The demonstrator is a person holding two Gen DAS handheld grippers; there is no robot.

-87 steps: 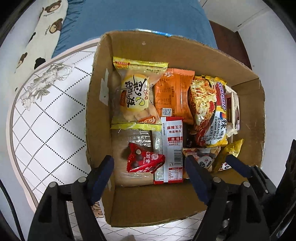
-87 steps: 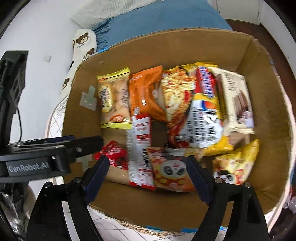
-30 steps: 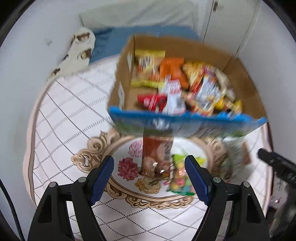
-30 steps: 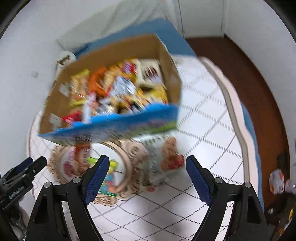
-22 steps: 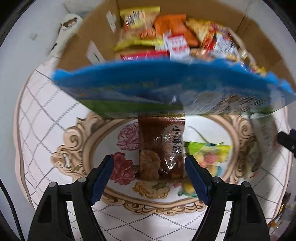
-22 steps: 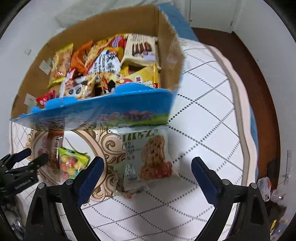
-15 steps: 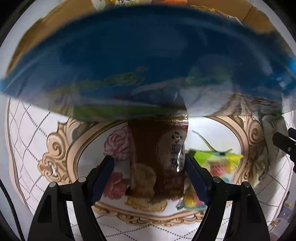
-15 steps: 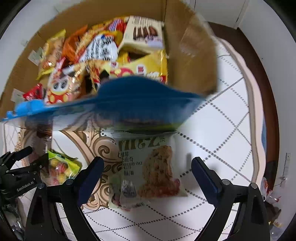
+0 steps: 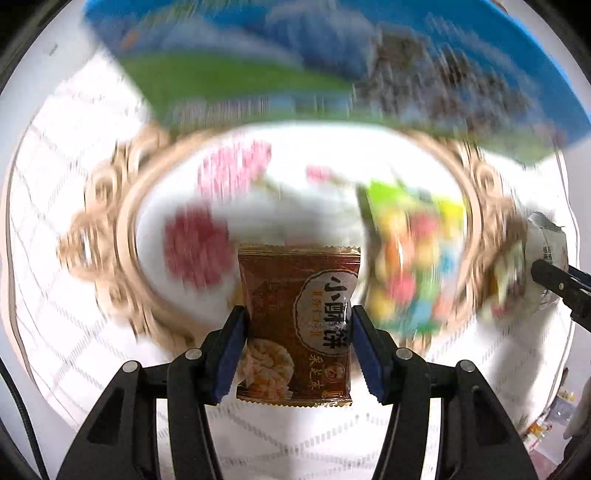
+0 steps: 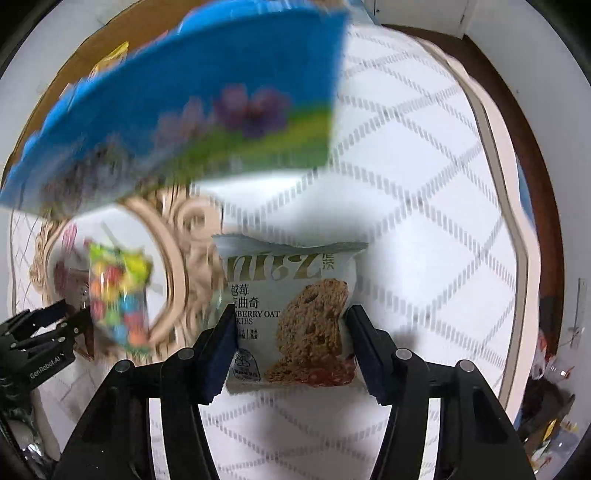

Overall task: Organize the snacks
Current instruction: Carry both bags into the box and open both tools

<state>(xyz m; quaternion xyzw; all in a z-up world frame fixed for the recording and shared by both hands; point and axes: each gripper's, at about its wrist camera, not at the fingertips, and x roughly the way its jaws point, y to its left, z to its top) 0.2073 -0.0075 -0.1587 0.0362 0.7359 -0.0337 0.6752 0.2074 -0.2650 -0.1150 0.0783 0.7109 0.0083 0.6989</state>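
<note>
Snacks get picked up two at once. Left gripper (image 9: 297, 328) has just squeezed its jaws onto the brown cookie pack (image 9: 297, 325), right gripper (image 10: 291, 326) onto the oat cookie pack (image 10: 291, 317), both on the tablecloth (image 10: 424, 184). Best to lift gently into the box (image 10: 207, 103).

This is a room in somebody's home, by the look of it. The things lie on a desk under a white cloth (image 10: 424, 155) stitched in a dashed diamond grid, with a gold scrolled medallion (image 9: 110, 236) and pink flowers printed at its middle, the sort of cover found in a household. Past the desk's edge runs dark reddish-brown flooring (image 10: 546, 206) against plain white walls (image 10: 517, 22). A cardboard box (image 10: 122, 33) with a bright printed side stands on the cloth, and loose clutter (image 10: 550, 369) lies on the floor at the lower right, too small to make out.
</note>
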